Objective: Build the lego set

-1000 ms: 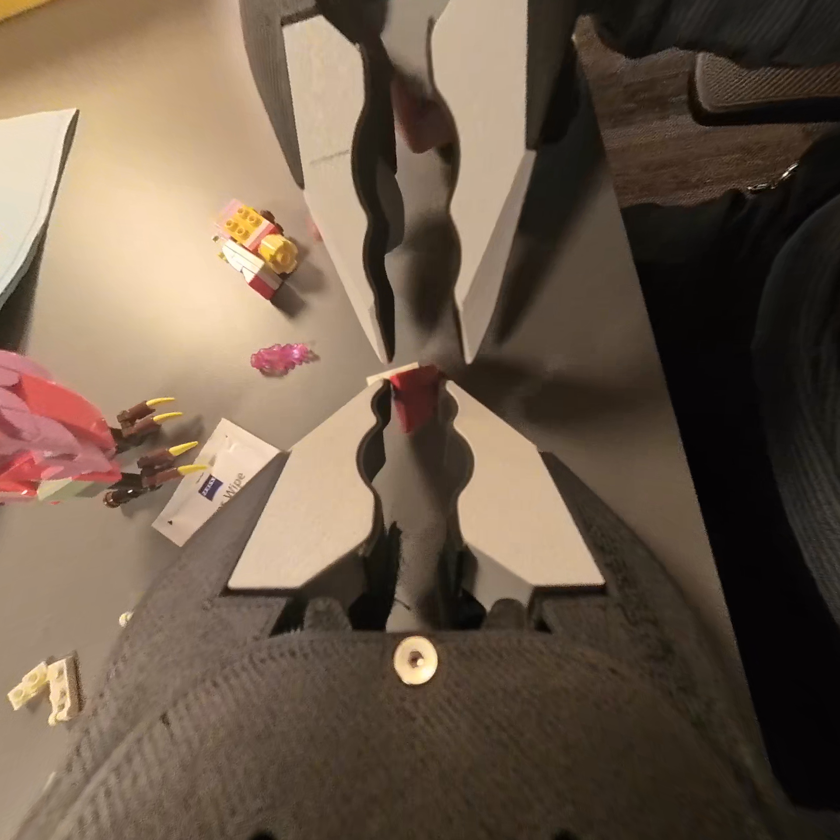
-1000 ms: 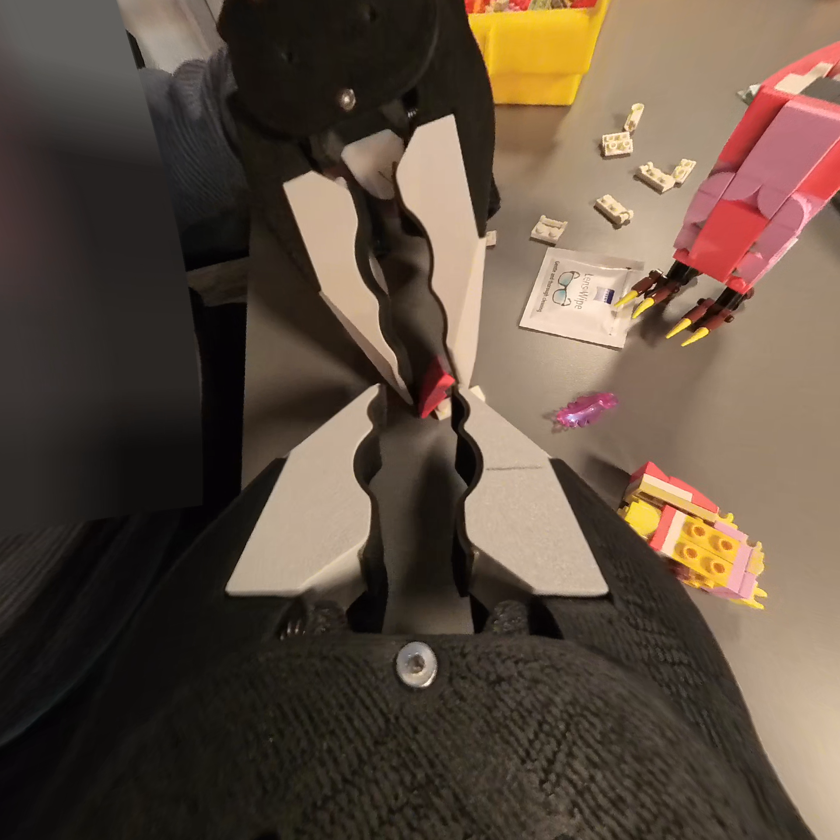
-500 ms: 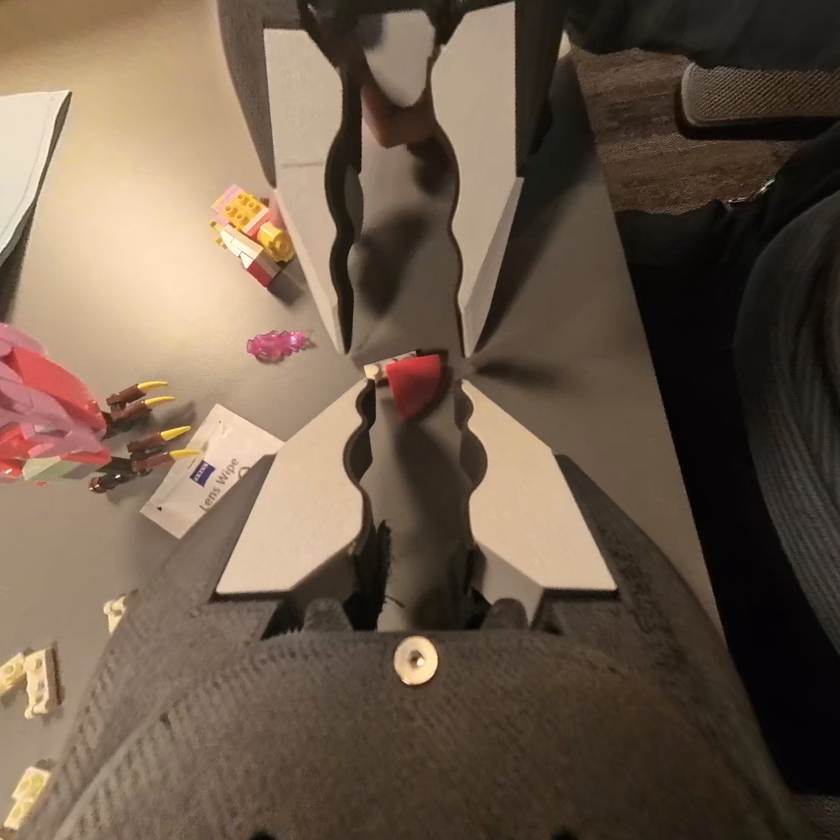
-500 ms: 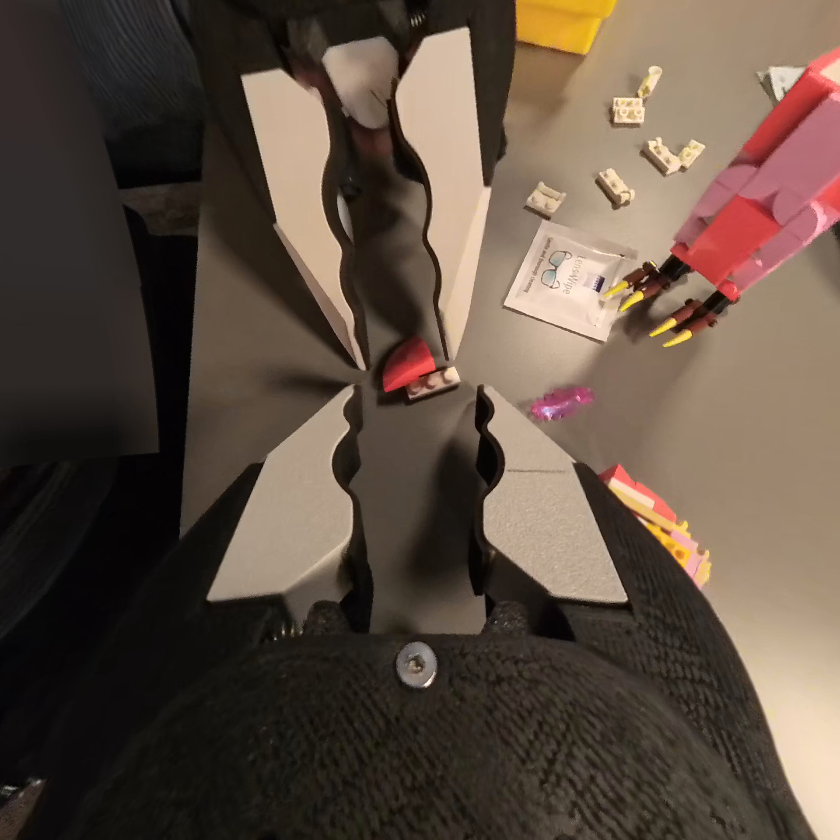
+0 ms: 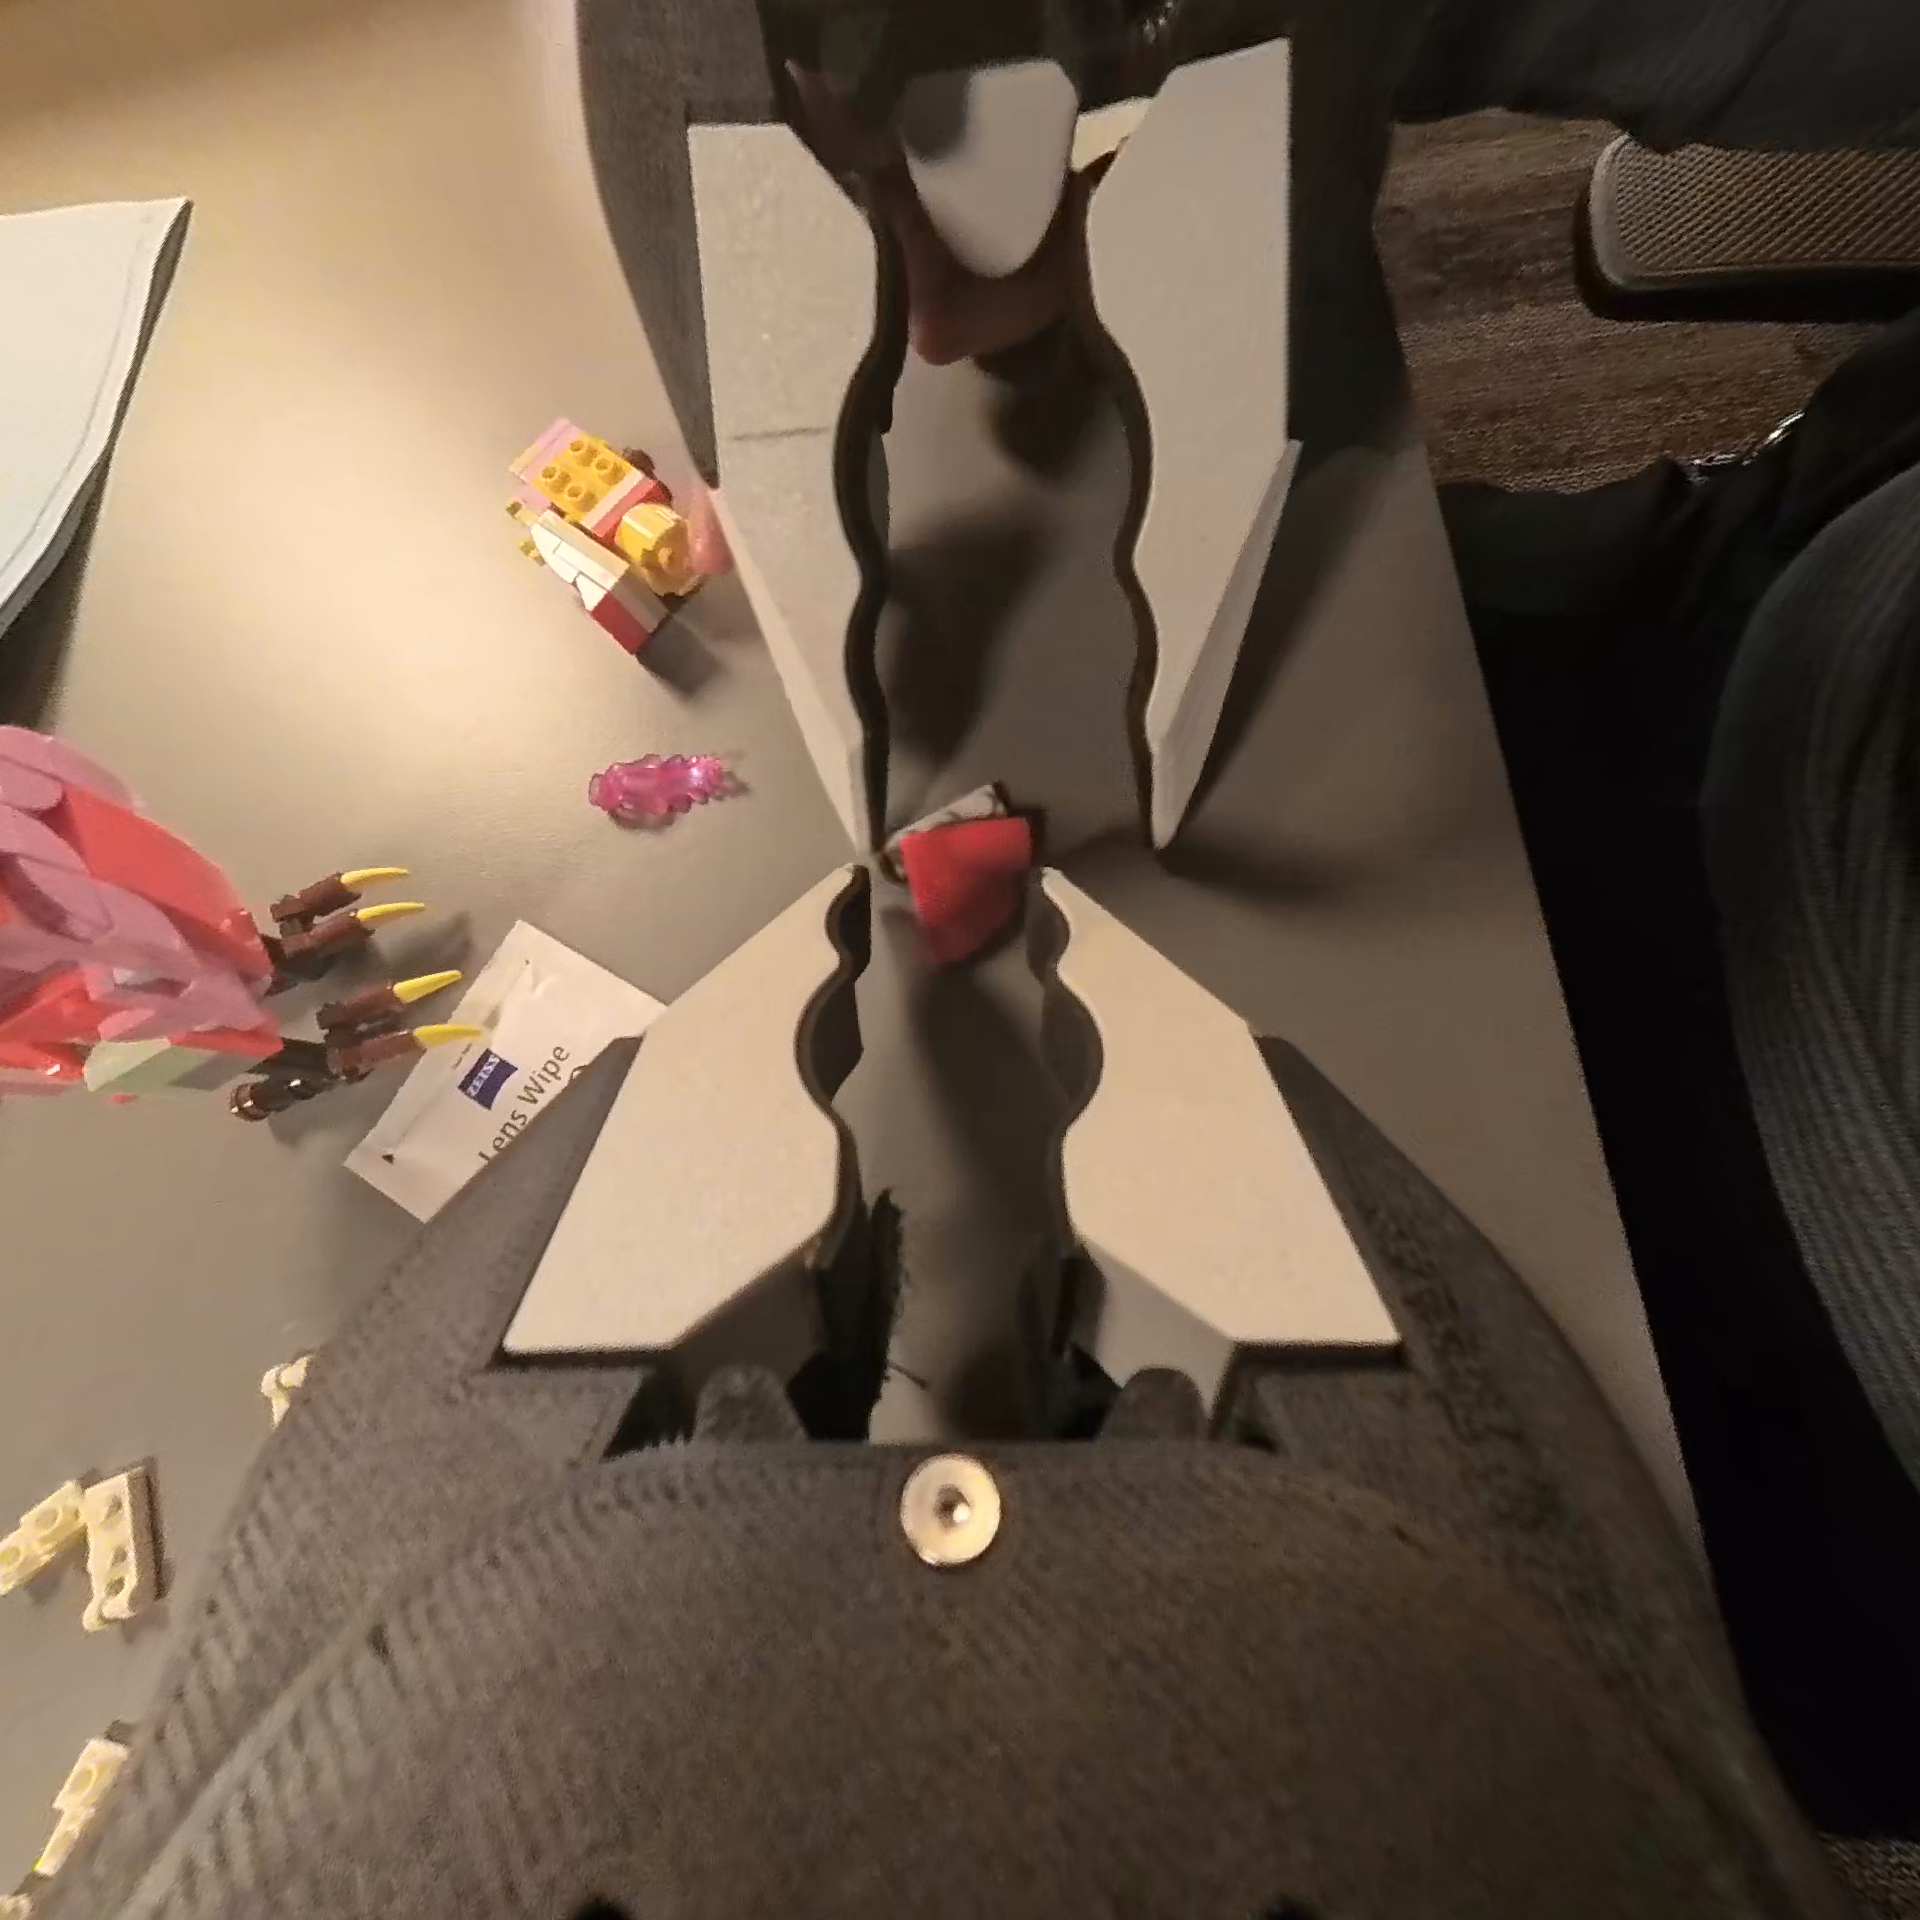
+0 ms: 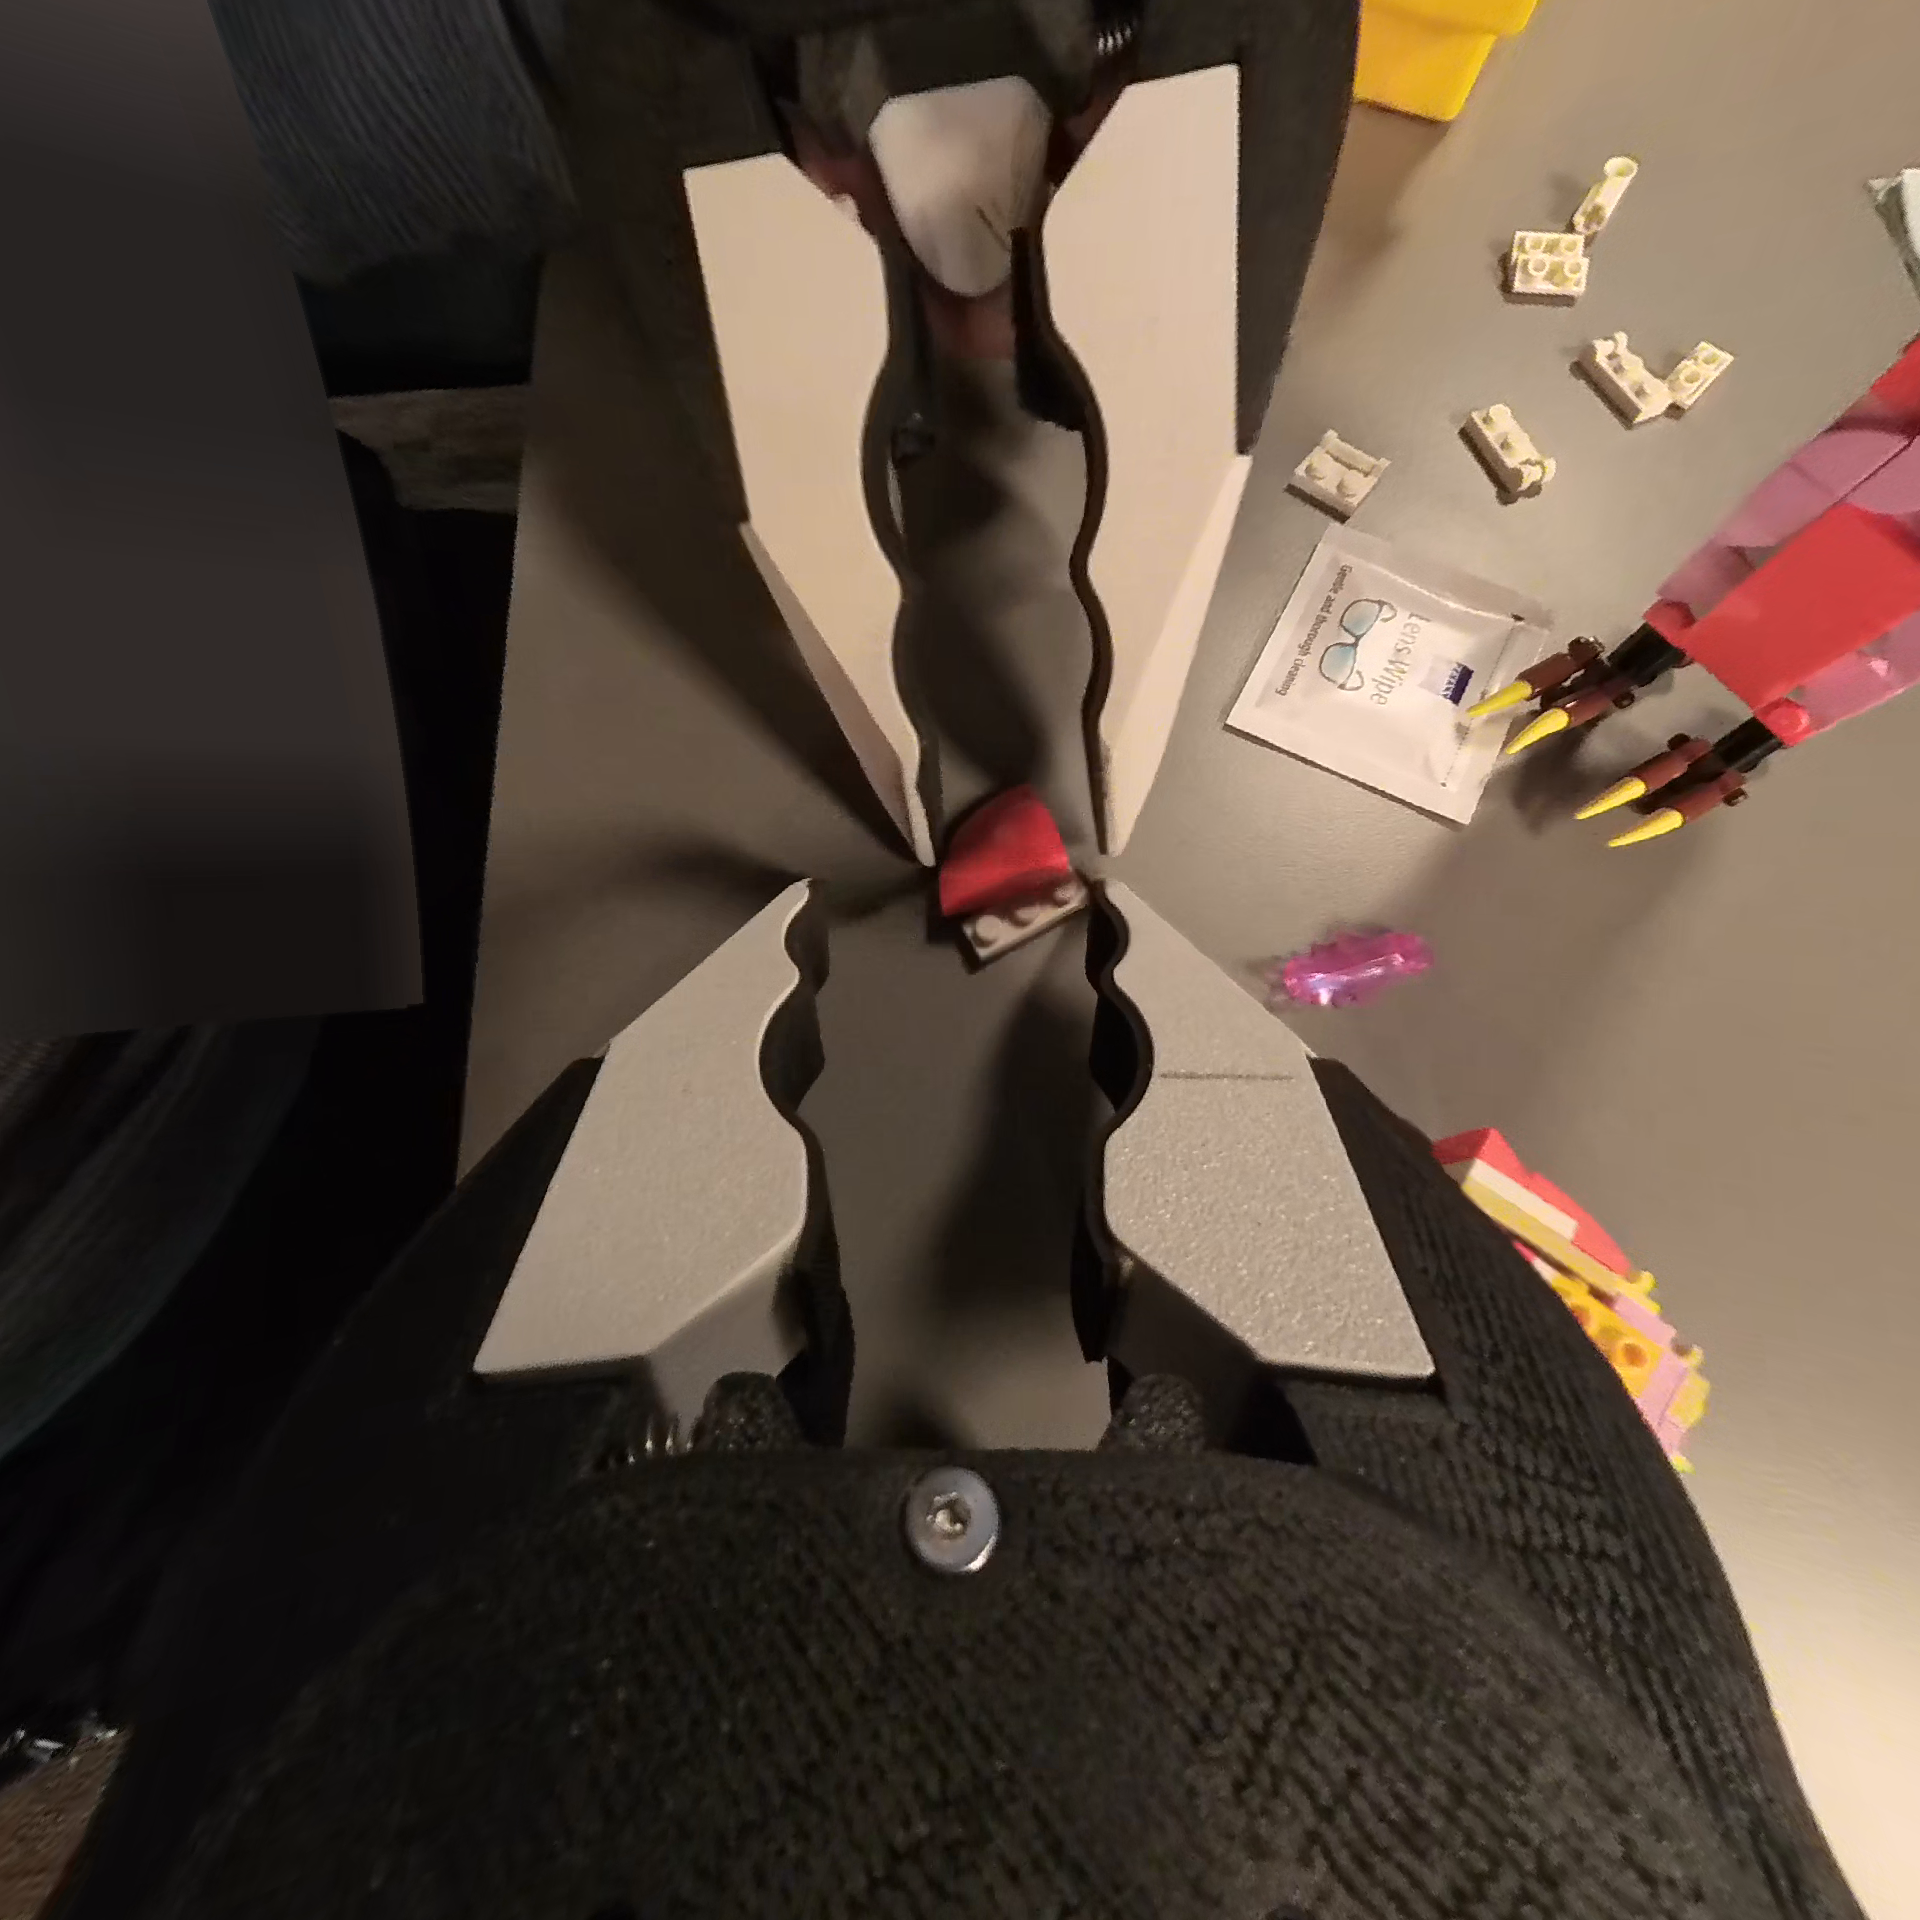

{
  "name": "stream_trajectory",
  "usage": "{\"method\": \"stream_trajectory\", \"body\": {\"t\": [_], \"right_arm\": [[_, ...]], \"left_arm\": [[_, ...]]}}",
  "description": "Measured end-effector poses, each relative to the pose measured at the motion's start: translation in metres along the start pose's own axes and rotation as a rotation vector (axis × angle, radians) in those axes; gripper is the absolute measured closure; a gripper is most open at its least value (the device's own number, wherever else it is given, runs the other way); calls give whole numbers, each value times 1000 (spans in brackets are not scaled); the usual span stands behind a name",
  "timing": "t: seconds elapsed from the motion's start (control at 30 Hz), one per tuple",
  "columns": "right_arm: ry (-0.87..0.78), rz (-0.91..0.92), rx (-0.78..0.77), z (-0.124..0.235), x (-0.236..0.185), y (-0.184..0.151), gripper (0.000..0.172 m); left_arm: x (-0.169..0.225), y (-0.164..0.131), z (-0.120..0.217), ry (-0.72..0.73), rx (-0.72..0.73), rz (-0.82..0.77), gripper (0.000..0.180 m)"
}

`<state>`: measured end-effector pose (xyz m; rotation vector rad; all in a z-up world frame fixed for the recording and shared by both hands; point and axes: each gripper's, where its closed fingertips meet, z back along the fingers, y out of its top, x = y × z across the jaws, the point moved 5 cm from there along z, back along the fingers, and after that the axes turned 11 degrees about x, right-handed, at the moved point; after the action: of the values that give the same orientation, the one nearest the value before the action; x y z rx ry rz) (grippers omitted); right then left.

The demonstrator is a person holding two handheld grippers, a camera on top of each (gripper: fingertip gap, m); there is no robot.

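Observation:
My two grippers face each other tip to tip over a grey table [image 5: 312, 312]. A small red curved brick [image 5: 966, 883] joined to a pale grey studded plate [image 6: 1023, 920] lies on the table between both pairs of tips. My left gripper [image 5: 948, 881] is open, its fingers on either side of the red brick [image 6: 1000, 857] with a gap showing on one side. It shows opposite in the right wrist view [image 6: 1016, 847]. My right gripper [image 6: 954, 894] is open wider and holds nothing; it stands just short of the grey plate. It shows opposite in the left wrist view [image 5: 1016, 831].
A clear pink piece [image 6: 1351, 966], a white wipe sachet [image 6: 1371, 665], a red and pink model with yellow claws [image 6: 1818, 582], a small yellow and pink build [image 5: 608, 540] and several cream pieces [image 6: 1548, 260] lie nearby. A yellow bin [image 6: 1444, 52] stands farther off. The table edge [image 5: 1507, 831] runs close by. Less than 4 cm separates the two grippers' tips.
A second ago my left gripper was shut on the red brick, the right gripper's tips close around it. Both opened and the piece now lies on the table. The left has since narrowed slightly.

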<state>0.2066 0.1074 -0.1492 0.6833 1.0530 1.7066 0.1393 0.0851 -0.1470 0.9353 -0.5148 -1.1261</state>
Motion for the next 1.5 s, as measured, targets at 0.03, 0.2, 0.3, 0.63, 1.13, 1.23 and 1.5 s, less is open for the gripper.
{"method": "stream_trajectory", "body": {"t": [0.03,0.2,0.3,0.63,1.13,1.23,1.5], "right_arm": [[1,-1,0,0,-1,0,123],[-22,-5,-1,0,-2,0,120],[-56,-39,6,3,-3,-1,119],[-126,-134,21,8,-19,-4,119],[-181,-161,26,4,-26,-2,119],[-186,-155,24,3,-26,-2,120],[-198,-156,23,3,-27,-2,120]], "left_arm": [[0,0,0,2,0,0,152],[0,0,0,4,-4,16,153],[2,-1,2,8,-15,35,152],[8,-2,3,-11,-14,95,158],[15,1,-1,46,12,105,161],[15,0,-1,57,23,99,161],[18,3,5,80,88,139,161]]}}
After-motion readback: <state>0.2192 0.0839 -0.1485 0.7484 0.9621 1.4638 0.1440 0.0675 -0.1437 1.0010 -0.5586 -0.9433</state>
